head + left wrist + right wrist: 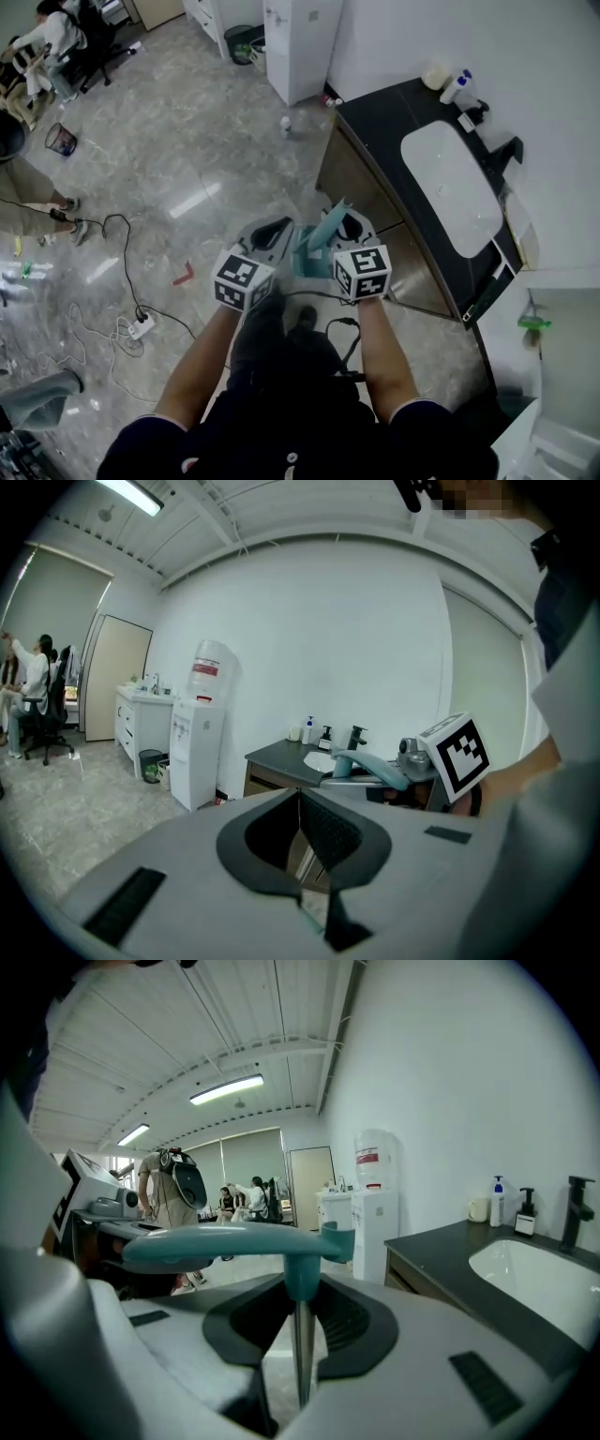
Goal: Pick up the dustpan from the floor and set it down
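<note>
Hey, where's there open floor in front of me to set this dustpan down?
Best bare patch: the glossy floor ahead of the dustpan, bordered by the dark sink counter on the right and the water dispenser beyond. Crowded on the left: cable, power strip and a red scrap. A small bottle stands near the dispenser.

Teal plastic dustpan (317,246), lifted clear of the floor, with a thin upright part of it pinched between the jaws of the right tool (349,228). In the right gripper view its rounded teal bar lies level above the jaws, reaching toward 9 o'clock.
</note>
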`<state>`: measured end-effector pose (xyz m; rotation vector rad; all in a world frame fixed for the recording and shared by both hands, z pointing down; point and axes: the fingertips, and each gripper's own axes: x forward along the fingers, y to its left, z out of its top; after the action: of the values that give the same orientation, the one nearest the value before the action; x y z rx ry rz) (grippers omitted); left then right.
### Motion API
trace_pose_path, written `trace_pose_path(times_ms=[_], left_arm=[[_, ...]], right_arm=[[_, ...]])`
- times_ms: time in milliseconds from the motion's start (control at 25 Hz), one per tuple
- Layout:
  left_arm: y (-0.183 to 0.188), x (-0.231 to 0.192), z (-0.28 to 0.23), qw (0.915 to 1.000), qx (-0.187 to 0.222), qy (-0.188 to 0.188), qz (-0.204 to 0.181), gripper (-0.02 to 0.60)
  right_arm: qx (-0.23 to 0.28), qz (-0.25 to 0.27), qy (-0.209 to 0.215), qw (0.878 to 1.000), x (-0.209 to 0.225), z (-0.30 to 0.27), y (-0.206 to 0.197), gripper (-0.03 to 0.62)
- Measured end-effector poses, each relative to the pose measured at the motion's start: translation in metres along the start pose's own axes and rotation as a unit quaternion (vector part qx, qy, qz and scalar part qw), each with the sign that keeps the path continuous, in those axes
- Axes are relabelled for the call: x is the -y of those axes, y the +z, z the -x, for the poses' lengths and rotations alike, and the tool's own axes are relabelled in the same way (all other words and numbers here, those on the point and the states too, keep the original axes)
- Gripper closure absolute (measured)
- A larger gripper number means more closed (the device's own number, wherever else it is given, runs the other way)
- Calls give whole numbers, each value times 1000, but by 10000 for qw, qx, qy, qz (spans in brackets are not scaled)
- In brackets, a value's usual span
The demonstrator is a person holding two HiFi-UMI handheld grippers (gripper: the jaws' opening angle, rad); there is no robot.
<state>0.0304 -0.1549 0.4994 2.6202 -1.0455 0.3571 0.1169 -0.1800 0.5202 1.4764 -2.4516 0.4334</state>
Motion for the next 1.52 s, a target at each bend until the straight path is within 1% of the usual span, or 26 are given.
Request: trace_pose_path(times_ms=[240,480,640,840,1080,1240,1520], left_arm=[[-36,-25,-19,9993,-345,2,157,568],[-67,-48,-33,9978,-627,-52,202,568],[-81,-62,-41,9964,-791,-92,306,568],[-89,-78,-53,9949,-919,-147,397,568],[-97,-100,-63,9939,-983,-185,457,568],[-103,-115,-66,9929,-1068,-182,499,568],[-113,-134,-68,9920,-1113,-152,567,568]], right_arm=[[-452,-83,-135,9989,18,-37,-49,500],[-1086,-124,-332,9935,37,-75,-109,500],[-1326,-120,-422,9902,49,-102,-133,500],[-1451,-169,-574,9876,67,-134,-147,500],[-1381,-258,-698,9876,78,-170,-146,500],[-1326,-300,-784,9876,80,-190,-147,500],[-1328,-186,-841,9874,64,-222,-155,500]])
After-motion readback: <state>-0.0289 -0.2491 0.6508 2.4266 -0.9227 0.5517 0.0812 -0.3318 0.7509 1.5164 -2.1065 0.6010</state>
